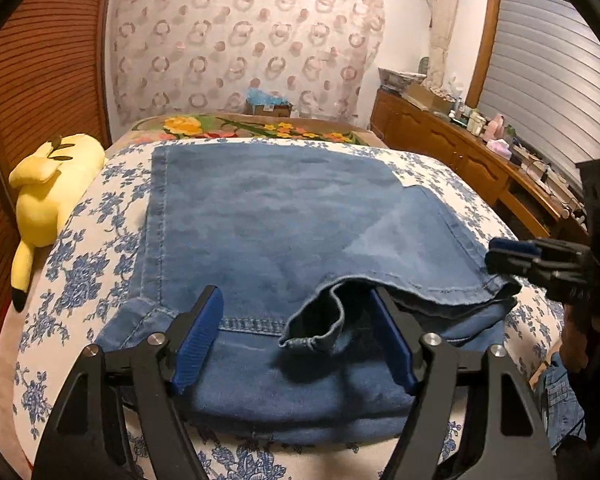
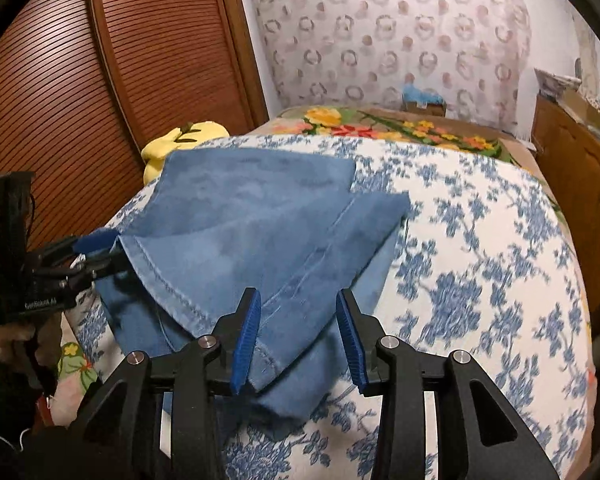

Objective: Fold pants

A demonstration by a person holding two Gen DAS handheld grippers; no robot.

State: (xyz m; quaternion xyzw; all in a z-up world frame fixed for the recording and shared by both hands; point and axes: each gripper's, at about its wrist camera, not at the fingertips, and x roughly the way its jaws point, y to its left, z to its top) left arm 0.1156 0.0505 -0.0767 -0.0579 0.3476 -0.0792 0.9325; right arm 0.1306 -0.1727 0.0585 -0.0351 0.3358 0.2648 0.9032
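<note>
Blue denim pants (image 1: 268, 216) lie folded on the blue-flowered bedspread (image 1: 84, 264). My left gripper (image 1: 294, 294) stands open over the near edge of the pants. A rumpled hem (image 1: 316, 320) bunches between its blue pads and leans toward the right pad (image 1: 396, 344). My right gripper (image 2: 297, 294) is open too, with a folded corner of the pants (image 2: 240, 216) lying between its pads. Each gripper shows in the other's view: the right one (image 1: 512, 258) at the pants' right edge, the left one (image 2: 100, 254) at their left edge, held by a hand (image 2: 4, 344).
A yellow plush toy (image 1: 48, 196) lies at the bed's left side by a louvred wooden door (image 2: 100, 80). A flowered blanket (image 1: 240, 126) covers the far end. A cluttered wooden dresser (image 1: 460, 148) runs along the right. Bare bedspread (image 2: 480, 260) lies right of the pants.
</note>
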